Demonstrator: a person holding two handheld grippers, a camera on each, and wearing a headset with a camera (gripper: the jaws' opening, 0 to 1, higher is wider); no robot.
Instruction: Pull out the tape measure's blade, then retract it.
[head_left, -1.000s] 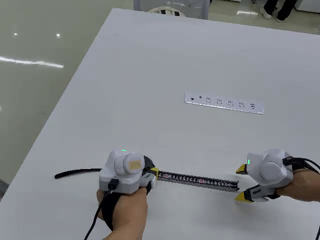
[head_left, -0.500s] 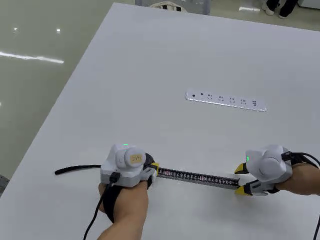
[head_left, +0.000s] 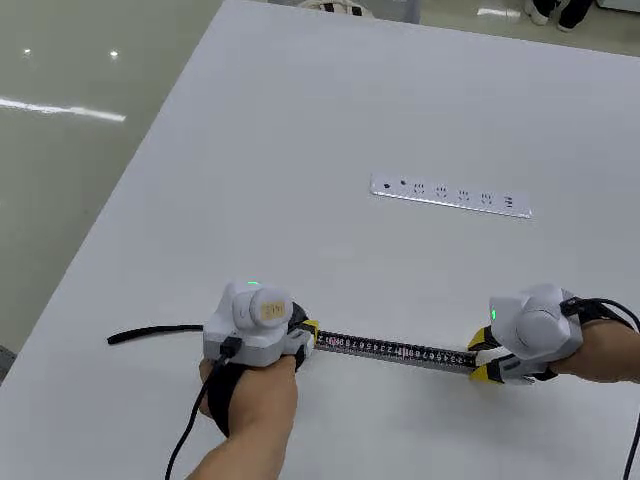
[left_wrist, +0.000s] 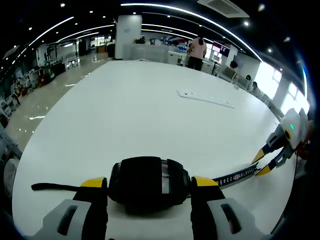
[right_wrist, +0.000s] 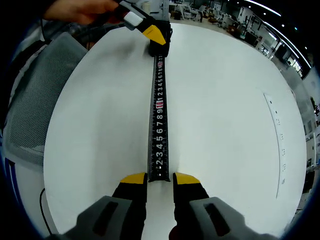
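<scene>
Left gripper (left_wrist: 150, 183) jaws clamp the tape measure case (right_wrist: 160, 47) to anchor it on the table (head_left: 350, 120), while right gripper (right_wrist: 160, 178) jaws pinch the blade (right_wrist: 159, 125) tip, holding it extended

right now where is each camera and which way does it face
Head view: on the person's head, looking down at the table; both hands, left gripper and right gripper show.
Left gripper view: on the left gripper, looking along its jaws, shut on the tape measure case; right gripper at right.
Right gripper view: on the right gripper, facing along the blade to the left gripper.
Shared: all three show the blade between the grippers.
</scene>
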